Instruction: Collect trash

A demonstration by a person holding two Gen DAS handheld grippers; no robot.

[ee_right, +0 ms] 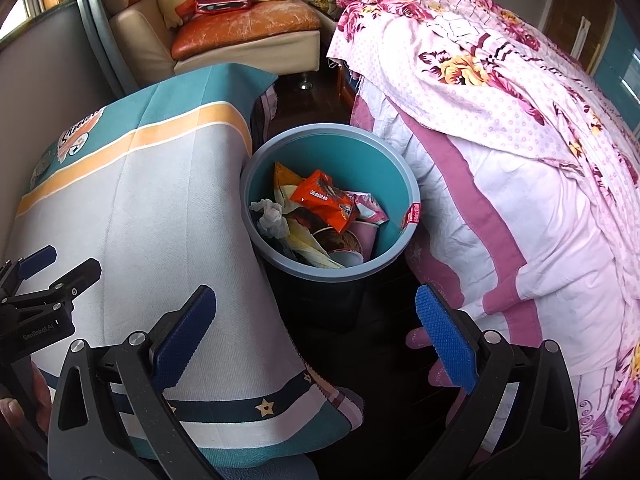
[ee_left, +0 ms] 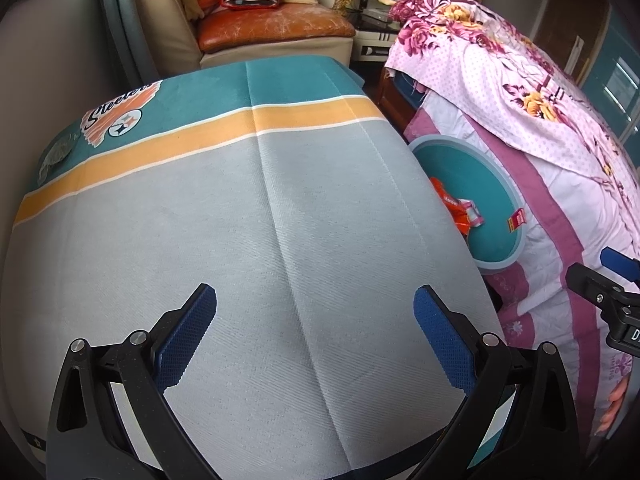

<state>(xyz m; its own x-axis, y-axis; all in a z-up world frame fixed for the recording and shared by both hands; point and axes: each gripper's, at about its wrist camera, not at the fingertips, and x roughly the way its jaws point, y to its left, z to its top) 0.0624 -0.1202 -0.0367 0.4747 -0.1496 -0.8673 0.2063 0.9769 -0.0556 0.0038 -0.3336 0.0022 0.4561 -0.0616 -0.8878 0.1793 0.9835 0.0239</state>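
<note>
My left claw [ee_left: 316,328] hangs wide apart and empty over the counter [ee_left: 240,220], which is covered by a grey, orange-striped and teal cloth and shows no loose litter that I can see. My right claw [ee_right: 316,332] is spread just as wide, holding nothing, and points down at the round blue plastic bin with the teal inside [ee_right: 400,168] that stands on the dark floor between the counter's draped edge and the bed with its pink flowered quilt [ee_right: 500,140]. The trash I can see is already in that bin: a crinkly orange foil snack wrapper [ee_right: 324,200] on top, a crumpled white tissue [ee_right: 272,216] against the near-left wall, and pink and yellowish wrappers beneath, touching one another in a loose heap. All of it looks light, soft and springy; I judge that foil would be slippery and would crush rather than resist, so a pinch on a folded edge or corner would hold better than one across a flat face, and the tissue could be taken anywhere on its bunched body. From the left wrist view only the bin's far rim and a bit of orange wrapper show past the counter. By my reckoning the collecting is close to done.
</note>
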